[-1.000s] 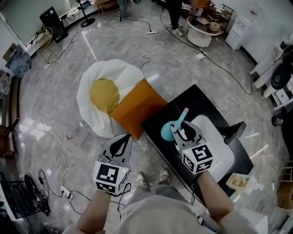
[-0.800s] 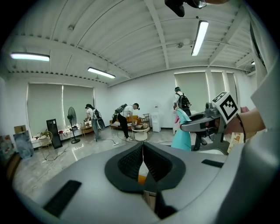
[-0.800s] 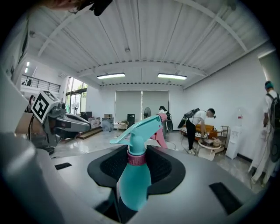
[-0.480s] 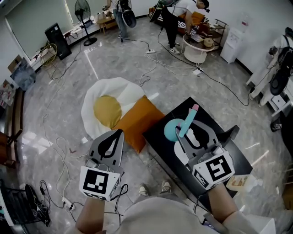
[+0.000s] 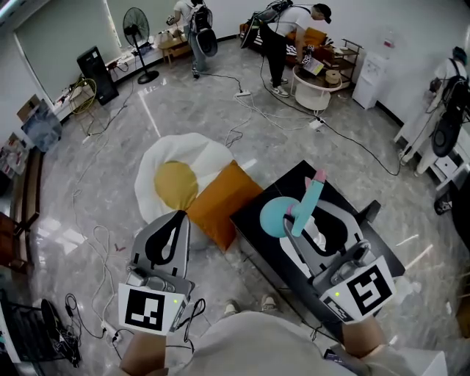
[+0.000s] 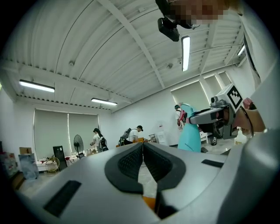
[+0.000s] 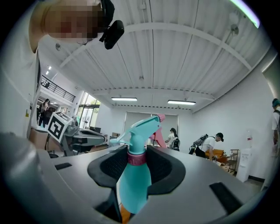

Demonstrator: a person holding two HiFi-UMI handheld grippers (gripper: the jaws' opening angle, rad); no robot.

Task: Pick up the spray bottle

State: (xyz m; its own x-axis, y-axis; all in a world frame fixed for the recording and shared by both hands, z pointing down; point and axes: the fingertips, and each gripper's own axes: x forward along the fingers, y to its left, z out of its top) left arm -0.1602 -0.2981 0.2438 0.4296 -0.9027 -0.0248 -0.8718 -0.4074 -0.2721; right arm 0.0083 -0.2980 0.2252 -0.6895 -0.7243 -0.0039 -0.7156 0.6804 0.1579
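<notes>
Bottle (image 5: pixel 273 217) sits right between the right gripper's (image 5: pixel 299 219) jaws, caught at the neck, and below them is the table (image 5: pixel 250 217). Off to that gripper's left is the left gripper (image 5: pixel 181 215), with nothing between its jaws. Down past the left gripper's tips, a touch to their right, lies the cushion (image 5: pixel 220 202), beside the table and overlapping the mat (image 5: pixel 165 172) that spreads ahead of those tips. Far ahead of the left gripper, a fan (image 5: pixel 136 22). Far ahead of the right one, people (image 5: pixel 283 37) by a second table (image 5: pixel 317 73).
</notes>
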